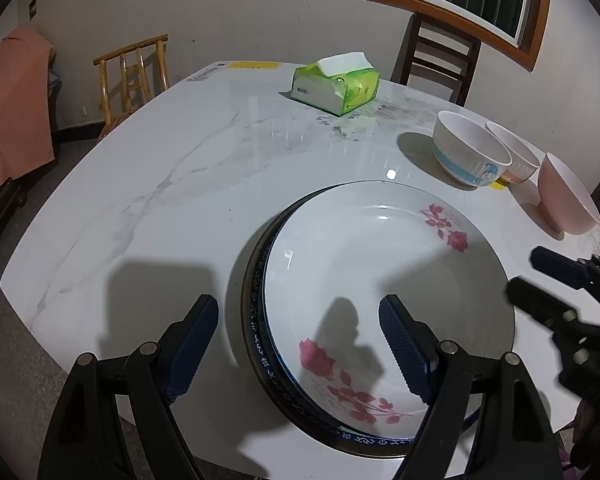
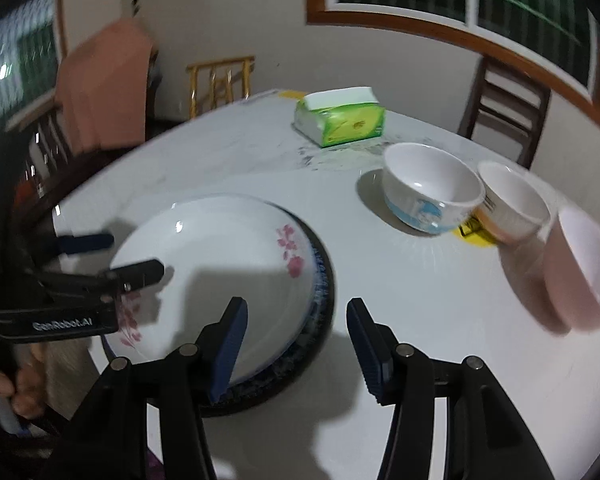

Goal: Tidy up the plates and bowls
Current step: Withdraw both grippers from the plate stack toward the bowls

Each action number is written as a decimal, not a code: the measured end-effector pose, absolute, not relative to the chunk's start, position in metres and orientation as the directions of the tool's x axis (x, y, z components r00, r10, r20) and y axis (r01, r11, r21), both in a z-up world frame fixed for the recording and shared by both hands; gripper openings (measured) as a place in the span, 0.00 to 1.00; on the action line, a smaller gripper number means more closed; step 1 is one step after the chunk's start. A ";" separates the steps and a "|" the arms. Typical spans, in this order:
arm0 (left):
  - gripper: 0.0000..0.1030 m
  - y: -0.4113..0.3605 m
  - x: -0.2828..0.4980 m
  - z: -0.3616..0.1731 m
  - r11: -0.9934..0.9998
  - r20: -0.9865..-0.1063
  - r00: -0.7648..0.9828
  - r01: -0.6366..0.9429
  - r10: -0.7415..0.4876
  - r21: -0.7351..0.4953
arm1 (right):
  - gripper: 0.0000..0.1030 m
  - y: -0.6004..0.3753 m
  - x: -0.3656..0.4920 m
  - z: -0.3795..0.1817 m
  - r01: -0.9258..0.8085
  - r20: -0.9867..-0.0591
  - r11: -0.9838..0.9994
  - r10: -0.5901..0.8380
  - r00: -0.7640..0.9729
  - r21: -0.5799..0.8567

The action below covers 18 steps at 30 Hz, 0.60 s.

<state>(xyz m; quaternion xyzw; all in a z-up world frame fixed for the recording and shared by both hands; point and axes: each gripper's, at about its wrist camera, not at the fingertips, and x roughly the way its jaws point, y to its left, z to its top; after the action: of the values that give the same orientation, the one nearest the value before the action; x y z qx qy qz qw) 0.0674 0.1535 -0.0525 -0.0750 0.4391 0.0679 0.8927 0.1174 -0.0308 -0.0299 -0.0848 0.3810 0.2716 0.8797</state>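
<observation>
Left gripper [image 1: 298,346] fingers gape wide above the rose plate [image 1: 380,280], touching nothing. Right gripper [image 2: 296,348] fingers stand parted, empty, over the plate's rim.

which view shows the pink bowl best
The left wrist view: the pink bowl is sharp there, at the right end of the bowl row, tilted, its rim and foot both clear. In the right wrist view the same bowl sits nearer at the right edge, but motion blur smears its outline.
</observation>
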 end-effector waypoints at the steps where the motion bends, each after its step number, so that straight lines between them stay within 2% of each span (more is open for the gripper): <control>1: 0.77 0.153 0.067 -0.052 0.980 -0.793 0.606 -0.186 0.057 -0.072 | 0.51 -0.039 0.115 -0.029 -0.532 -0.706 0.844 0.420 0.570 0.072; 18: 0.77 0.099 0.057 -0.034 0.995 -0.760 0.648 -0.096 0.059 -0.005 | 0.51 -0.177 0.103 -0.058 -0.286 -0.719 0.939 0.333 0.610 0.192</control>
<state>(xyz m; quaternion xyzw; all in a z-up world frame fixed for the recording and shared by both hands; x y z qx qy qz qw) 0.0573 0.0991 -0.0338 -0.0226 0.4175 0.0427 0.9074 0.1028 -0.1770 -0.0584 0.0286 0.4063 0.1725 0.8969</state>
